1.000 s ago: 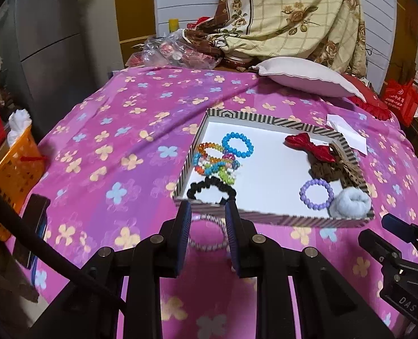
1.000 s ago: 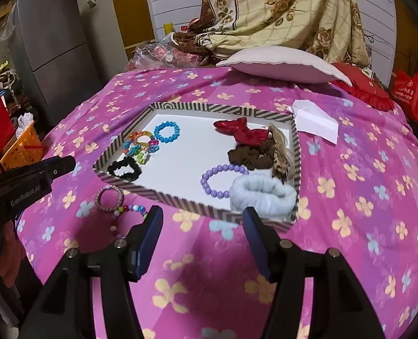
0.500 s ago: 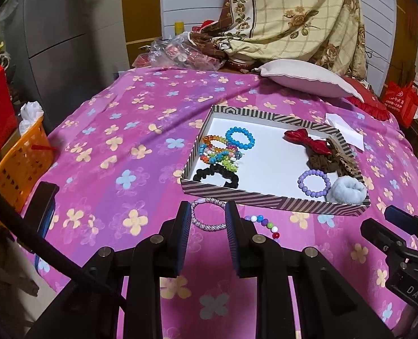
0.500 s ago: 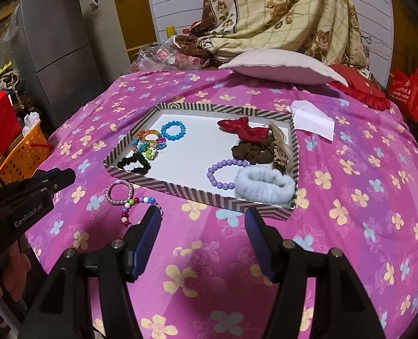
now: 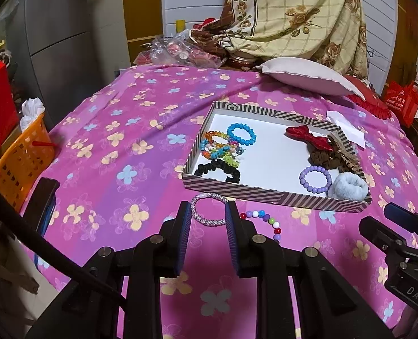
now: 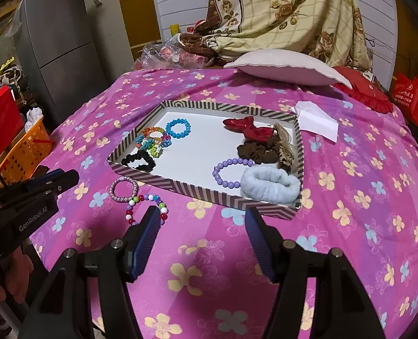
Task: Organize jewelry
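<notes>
A: Bedroom, pink floral sheet (image 5: 118,130) w/ a striped tray (image 5: 276,195) on it. What was still out?

B: Two pcs, both on the sheet just outside the tray's near wall: a pink bracelet (image 5: 206,209) and a multicolor bead string (image 6: 149,206), touching or nearly so. The rest sat in the tray: blue bracelet (image 6: 177,128), coil ties (image 6: 152,141), black scrunchie (image 6: 138,161), red bow (image 6: 248,128), brown scrunchie (image 6: 254,151), purple beads (image 6: 228,172), pale fluffy band (image 6: 271,183).

A: Grippers?

B: Left gripper (image 5: 208,217) was part open, holding nothing, fingers either side of the pink bracelet's near arc (above it or touching, couldn't tell). Right gripper (image 6: 203,220) was wide open, also w/o a load, its left finger (image 6: 145,231) close by the bead string.

A: Risks?

B: Prob. the bracelet slipping: it's round and beaded, so a pinch on one arc might roll it out. The sheet is soft, so fingers pushed low could snag fabric and drag it, tray incl. The string lay so near that it could get nudged or caught along. And the tray wall sat right behind, so a low carry could clip it.
</notes>
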{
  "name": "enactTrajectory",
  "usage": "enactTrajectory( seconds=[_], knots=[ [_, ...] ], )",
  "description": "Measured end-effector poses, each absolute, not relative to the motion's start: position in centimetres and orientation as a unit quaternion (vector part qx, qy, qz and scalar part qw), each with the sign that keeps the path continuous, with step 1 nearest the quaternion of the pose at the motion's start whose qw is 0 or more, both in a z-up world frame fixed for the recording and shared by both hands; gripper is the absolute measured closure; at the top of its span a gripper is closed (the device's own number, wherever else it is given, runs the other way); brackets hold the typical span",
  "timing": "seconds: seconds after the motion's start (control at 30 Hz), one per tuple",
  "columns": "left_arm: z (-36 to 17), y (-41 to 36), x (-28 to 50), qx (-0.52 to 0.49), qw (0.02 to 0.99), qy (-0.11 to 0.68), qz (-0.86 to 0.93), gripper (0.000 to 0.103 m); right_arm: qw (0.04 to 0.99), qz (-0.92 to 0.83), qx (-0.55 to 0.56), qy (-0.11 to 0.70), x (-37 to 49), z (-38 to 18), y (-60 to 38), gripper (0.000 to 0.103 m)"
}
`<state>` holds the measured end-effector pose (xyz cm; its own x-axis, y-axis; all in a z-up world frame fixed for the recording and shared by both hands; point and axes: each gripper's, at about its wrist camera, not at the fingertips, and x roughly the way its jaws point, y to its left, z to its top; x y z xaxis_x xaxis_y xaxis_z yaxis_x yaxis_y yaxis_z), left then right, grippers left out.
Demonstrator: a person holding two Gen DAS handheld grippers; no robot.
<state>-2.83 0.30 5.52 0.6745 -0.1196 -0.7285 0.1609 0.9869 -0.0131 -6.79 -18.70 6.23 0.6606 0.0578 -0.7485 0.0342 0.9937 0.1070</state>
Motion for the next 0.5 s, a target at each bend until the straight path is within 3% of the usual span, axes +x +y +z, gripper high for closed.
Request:
enactTrajectory(
  seconds=[0.5],
  knots=[
    [4.7,0.2,-2.3,0.028,0.910,0.407,-0.075,0.060,0.902,0.013,0.049,0.429,-6.1,5.0,-18.3,0.037]
  ],
)
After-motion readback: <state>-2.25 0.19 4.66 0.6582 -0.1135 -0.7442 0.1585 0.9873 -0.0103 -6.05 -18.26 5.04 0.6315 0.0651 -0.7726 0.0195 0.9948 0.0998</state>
